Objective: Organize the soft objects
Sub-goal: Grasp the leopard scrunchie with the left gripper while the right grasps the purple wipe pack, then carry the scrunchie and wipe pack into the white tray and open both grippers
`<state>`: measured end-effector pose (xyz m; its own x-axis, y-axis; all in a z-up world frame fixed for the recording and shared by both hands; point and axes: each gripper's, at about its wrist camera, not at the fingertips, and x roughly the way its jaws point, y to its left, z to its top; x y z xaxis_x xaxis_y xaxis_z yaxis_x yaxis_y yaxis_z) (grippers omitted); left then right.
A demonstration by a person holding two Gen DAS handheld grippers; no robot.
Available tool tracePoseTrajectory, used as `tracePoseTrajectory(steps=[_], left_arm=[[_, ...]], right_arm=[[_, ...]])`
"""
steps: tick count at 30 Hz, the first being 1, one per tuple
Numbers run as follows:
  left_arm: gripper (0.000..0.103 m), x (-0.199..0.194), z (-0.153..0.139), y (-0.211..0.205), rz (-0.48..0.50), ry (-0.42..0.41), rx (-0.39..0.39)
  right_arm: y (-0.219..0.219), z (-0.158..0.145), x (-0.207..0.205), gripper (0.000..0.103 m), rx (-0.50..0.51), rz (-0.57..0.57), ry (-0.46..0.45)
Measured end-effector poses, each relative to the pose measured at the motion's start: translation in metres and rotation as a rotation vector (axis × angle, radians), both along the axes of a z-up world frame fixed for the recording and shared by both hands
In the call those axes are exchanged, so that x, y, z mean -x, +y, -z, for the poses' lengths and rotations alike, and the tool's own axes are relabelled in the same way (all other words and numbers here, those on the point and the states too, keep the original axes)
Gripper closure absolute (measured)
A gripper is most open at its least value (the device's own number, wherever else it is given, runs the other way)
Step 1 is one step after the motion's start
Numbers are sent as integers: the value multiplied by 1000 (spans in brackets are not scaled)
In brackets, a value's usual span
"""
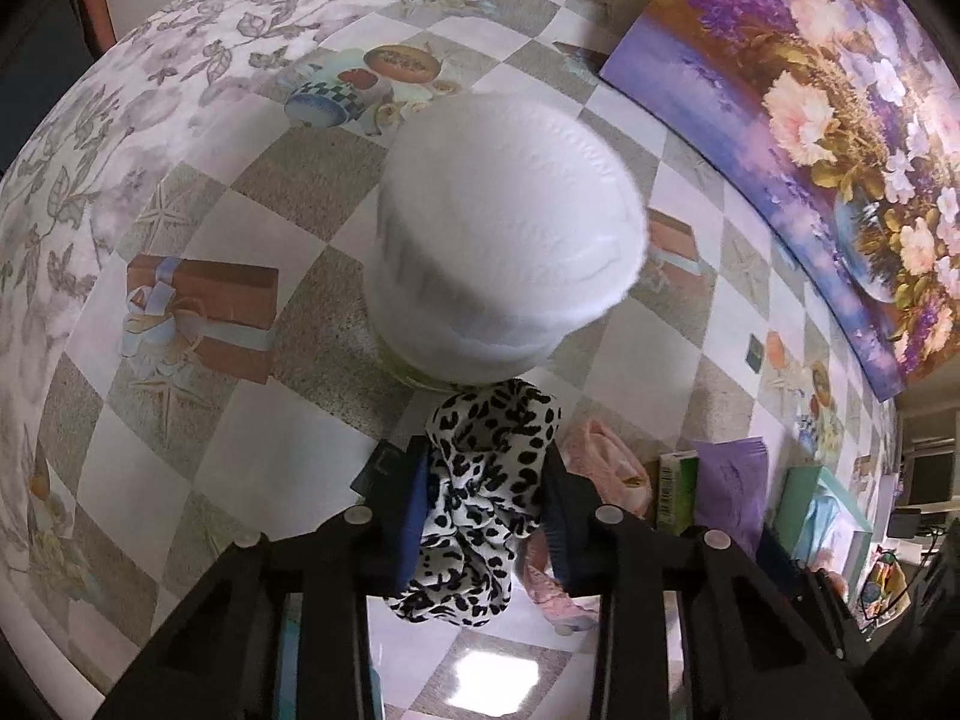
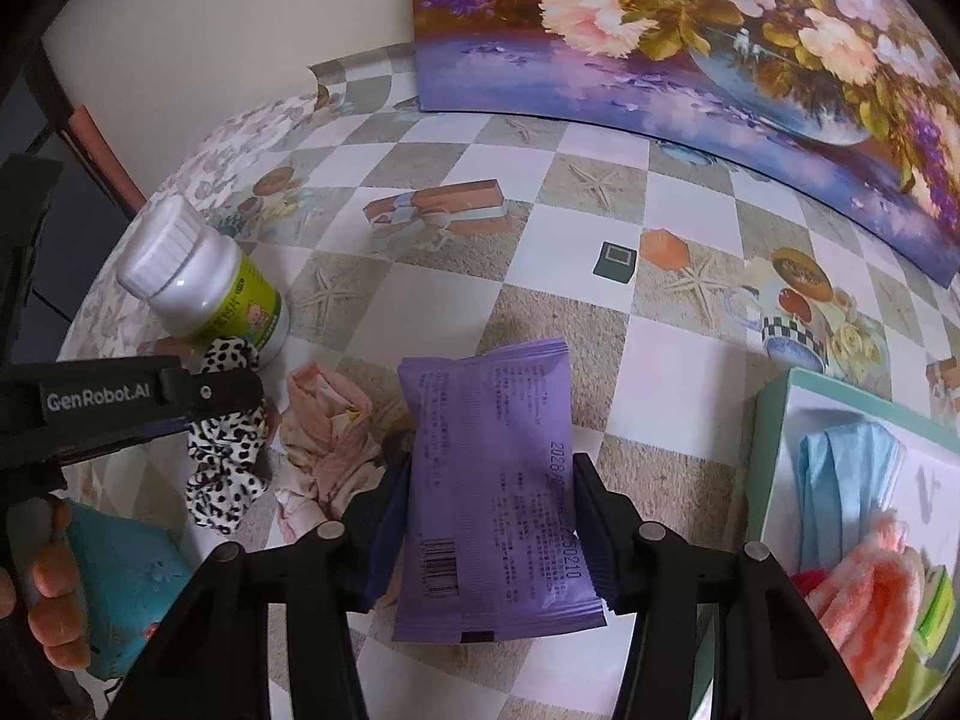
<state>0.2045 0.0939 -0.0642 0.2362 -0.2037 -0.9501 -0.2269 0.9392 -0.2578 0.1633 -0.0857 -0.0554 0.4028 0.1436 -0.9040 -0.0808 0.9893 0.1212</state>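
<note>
— Left gripper (image 1: pixel 483 504) first: what's in it?
— Its blue pads squeeze a black-and-white leopard-print scrunchie (image 1: pixel 480 498), just beside the white-capped bottle (image 1: pixel 504 240) near the table's left edge. "GenRobot.AI" reads on the gripper's side.
— And the right gripper (image 2: pixel 492 516)?
— Clamped on a purple wipes packet (image 2: pixel 498 492), barcode and "2026" date printed on it, mid-table. A pink cloth (image 2: pixel 327 438) lies crumpled between both; the teal box (image 2: pixel 774 420) sits at the right edge.

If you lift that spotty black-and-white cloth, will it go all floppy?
Probably yes. The spotty cloth already sags in folds between the left gripper jaws, so it likely droops and weighs little. Its fuzzy look suggests it won't slip easily.
</note>
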Motion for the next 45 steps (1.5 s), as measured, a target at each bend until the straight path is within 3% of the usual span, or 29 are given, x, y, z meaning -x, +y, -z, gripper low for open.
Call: tracePoseTrajectory(steps=[12,21,26,31,35,40,45], left_arm=[[68,11,-51,1,9,-111,8],[68,32,-95,-25,67,-224,1],[68,48,-108,-56,138,-258,10],[68,62,-119,-93,229,-272,90],[68,73,-128,-124,297,-288,77],[68,85,-132,-162,390,-292,68],[68,102,-128,-207,509,-270,70]], right_arm=[[-24,-28,19,49,-73,74,-30],[-49,-62,48,49,-78,157,-81],[-71,-83,71,49,-78,212,-129],[-106,-96,91,49,-57,303,-160],[-144,-100,106,49,-20,406,-164],[-202,-88,120,49,45,552,-108],[-243,-71,130,49,31,641,-45]])
